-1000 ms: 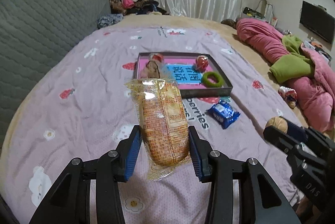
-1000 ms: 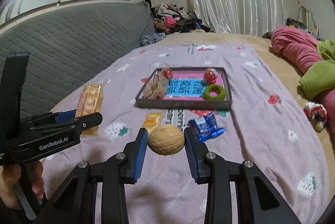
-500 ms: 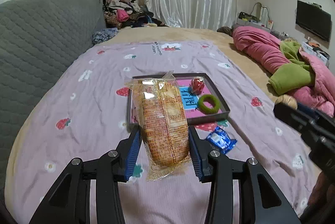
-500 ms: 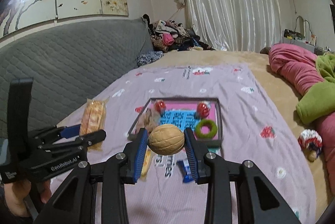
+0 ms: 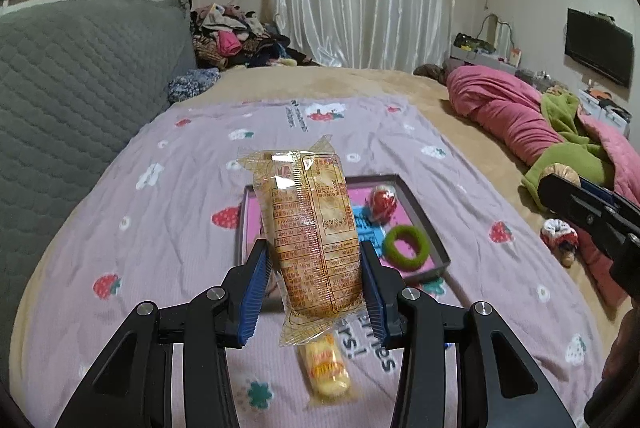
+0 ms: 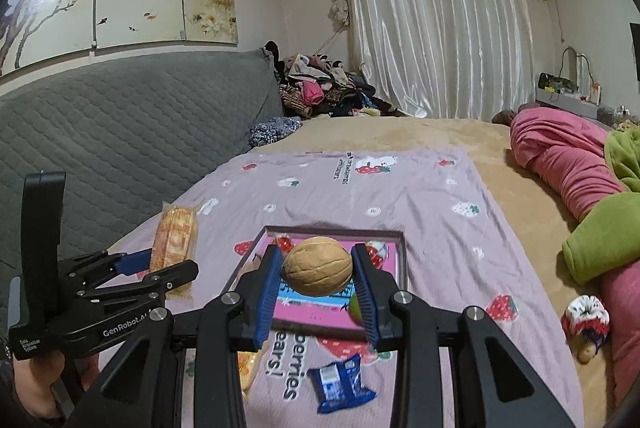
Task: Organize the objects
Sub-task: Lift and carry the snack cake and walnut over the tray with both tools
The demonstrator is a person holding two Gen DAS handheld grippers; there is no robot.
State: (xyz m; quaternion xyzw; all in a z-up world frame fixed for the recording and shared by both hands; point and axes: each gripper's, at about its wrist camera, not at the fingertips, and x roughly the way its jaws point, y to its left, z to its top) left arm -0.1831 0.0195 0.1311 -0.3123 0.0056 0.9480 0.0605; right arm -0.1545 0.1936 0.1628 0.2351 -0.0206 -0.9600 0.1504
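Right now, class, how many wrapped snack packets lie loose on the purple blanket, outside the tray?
2: a blue packet near the blanket's front edge and a yellow packet beside it. Others may be hidden behind the tongs.

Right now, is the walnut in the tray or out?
Out: the walnut is held above the tray, between the right gripper's fingers.

The cracker packet [image 5: 310, 228] blocks the left half of the tray [image 5: 420, 216] in the left wrist view, and the small yellow packet [image 5: 326, 368] pokes out only partly beneath it. From the right wrist, the walnut [image 6: 318, 266] covers the tray's middle; the green ring [image 6: 354, 308] is a sliver behind a finger. The tray's printed characters are unreadable. The right gripper [image 5: 560, 194] runs off the frame's edge.
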